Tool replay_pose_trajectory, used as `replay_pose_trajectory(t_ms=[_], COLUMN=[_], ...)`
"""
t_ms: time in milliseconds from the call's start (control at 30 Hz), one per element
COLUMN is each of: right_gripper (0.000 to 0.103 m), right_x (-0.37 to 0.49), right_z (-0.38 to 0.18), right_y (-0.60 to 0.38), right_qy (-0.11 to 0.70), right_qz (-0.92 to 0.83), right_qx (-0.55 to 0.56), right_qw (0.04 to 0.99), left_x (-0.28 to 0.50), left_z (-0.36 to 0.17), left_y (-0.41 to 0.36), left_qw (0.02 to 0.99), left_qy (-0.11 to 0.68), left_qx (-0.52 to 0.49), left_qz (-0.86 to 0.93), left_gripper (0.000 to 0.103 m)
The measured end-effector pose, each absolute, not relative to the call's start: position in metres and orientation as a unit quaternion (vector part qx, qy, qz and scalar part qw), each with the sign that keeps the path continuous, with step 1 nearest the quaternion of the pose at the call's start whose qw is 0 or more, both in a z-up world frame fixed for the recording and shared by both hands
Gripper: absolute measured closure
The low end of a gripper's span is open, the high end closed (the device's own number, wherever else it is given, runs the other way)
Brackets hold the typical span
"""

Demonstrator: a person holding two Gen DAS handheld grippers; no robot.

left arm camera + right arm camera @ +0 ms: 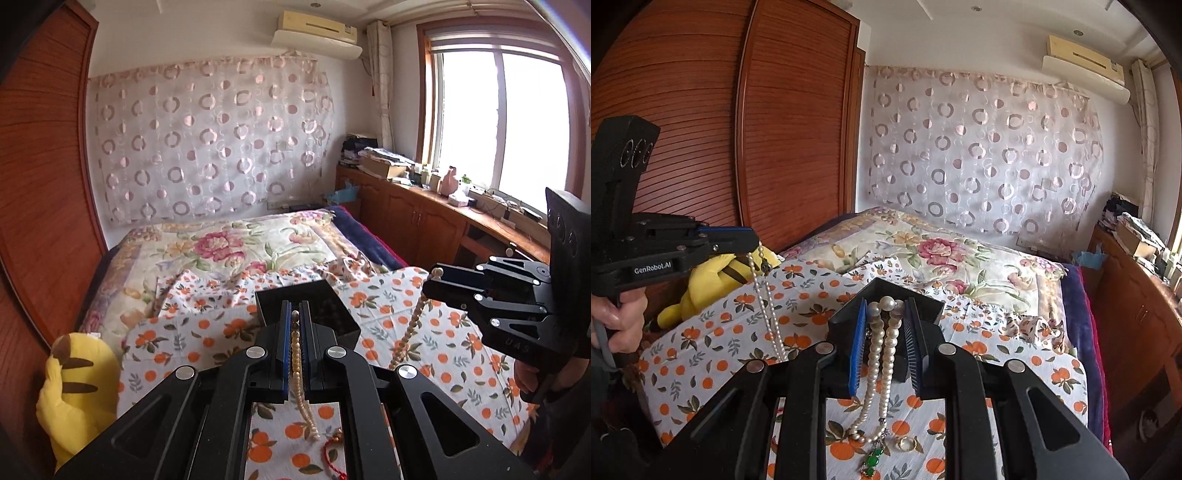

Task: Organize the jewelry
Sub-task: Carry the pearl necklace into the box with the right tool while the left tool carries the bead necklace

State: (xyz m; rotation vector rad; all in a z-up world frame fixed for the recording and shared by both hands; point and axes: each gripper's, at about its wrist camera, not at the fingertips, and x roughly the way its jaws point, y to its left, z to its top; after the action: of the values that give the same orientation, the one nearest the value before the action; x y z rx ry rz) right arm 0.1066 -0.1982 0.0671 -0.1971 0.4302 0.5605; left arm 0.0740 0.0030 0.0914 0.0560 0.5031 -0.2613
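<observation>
My left gripper (295, 315) is shut on a pearl necklace (295, 354); the strand hangs down between its blue pads to the orange-print cloth. In the right wrist view the left gripper (753, 240) holds thin pearls (764, 295) dangling. My right gripper (886, 306) is shut on the larger pearls of the necklace (882, 347), which hang in a doubled loop. In the left wrist view the right gripper (430, 282) holds a beaded strand (410, 325). A black jewelry box (317, 314) sits just beyond the left fingertips; it also shows in the right wrist view (882, 291).
On the cloth below lie a green-stone pendant (871, 461), a gold ring (907, 443) and a red cord (332, 454). A yellow plush toy (74, 391) sits at the bed's left edge. A wooden wardrobe (701, 147) stands left, and a cluttered wooden counter (443, 206) right.
</observation>
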Motion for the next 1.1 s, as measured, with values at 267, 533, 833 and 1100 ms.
replay_pose_trajectory(t_ms=[267,533,833,1100], right_gripper=[0.081,0.081,0.081,0.081], right_x=[0.115,0.136,0.165,0.200], right_z=[0.076,0.101,0.130,0.139], right_y=[-0.200,-0.203,-0.207,-0.203], right_qy=[0.208,0.192,0.171,0.172], right_qz=[0.272,0.268,0.260,0.265], right_qx=[-0.095,-0.100,-0.108,-0.110], right_qw=[0.935,0.939,0.944,0.942], left_x=[0.080,0.105,0.139,0.174], left_z=[0.109,0.118,0.141,0.154], left_y=[-0.001,0.000,0.000,-0.012], left_qw=[0.964,0.965,0.968,0.967], left_qy=[0.235,0.230,0.216,0.212], left_qx=[0.036,0.044,0.036,0.043], left_qz=[-0.121,-0.118,-0.125,-0.132], left_gripper=[0.099,0.099,0.099,0.099])
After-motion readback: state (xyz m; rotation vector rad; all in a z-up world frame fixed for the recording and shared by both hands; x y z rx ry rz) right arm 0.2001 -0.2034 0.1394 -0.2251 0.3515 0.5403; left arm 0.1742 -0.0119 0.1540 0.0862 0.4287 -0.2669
